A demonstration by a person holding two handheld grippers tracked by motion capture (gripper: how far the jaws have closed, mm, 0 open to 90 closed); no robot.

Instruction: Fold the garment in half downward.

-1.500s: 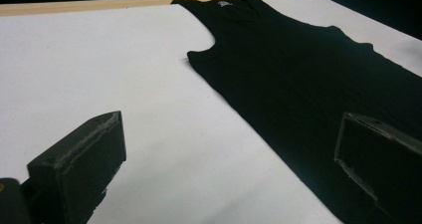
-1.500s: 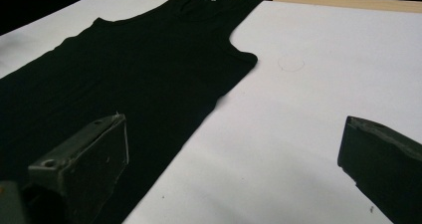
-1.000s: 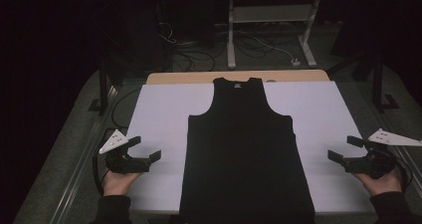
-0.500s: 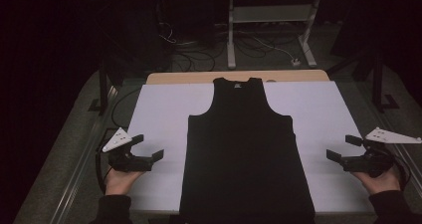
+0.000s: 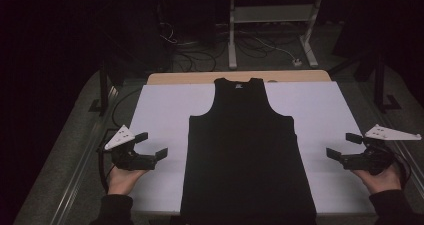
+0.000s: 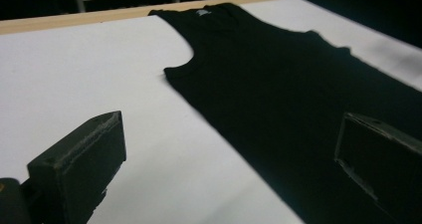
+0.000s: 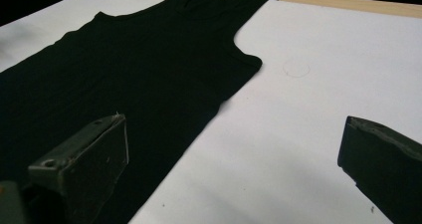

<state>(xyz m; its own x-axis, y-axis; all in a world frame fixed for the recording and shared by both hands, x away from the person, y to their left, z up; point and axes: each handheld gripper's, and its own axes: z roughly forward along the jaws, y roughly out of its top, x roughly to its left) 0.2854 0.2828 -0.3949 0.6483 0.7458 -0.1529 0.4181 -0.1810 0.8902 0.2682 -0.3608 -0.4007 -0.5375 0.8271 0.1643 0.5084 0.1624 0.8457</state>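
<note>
- The left hand (image 5: 122, 177) comes in from the bottom of the high view, palm up under the left gripper (image 5: 154, 146), with a dark sleeve (image 5: 112, 211) at the wrist.
- That gripper points inward toward the garment; its jaws stand wide apart with nothing between them, and a pale three-cornered plate sits on top of it.
- In the left gripper view one jaw lies over bare white sheet and the other over black cloth, so the garment's near side edge runs between them.
- A strip of white sheet (image 5: 160, 115) lies open between the left gripper and the garment; beyond its far edge a band of light wooden tabletop (image 5: 180, 78) shows.
- The black tank top (image 5: 247, 150) lies flat in the middle of the sheet, neck toward the far edge, hem at the near edge. It is matte, smooth and almost unwrinkled, with curved armholes and a small pale label inside the neck.
- To its right lies another open strip of white sheet, faintly marked with a thin circle in the right gripper view.
- The right gripper (image 5: 344, 146) also points inward, jaws spread wide and empty, near the sheet's right edge; the right hand (image 5: 382, 176) cups it from below.
- Its own view shows one jaw over black cloth, the other over white.
</note>
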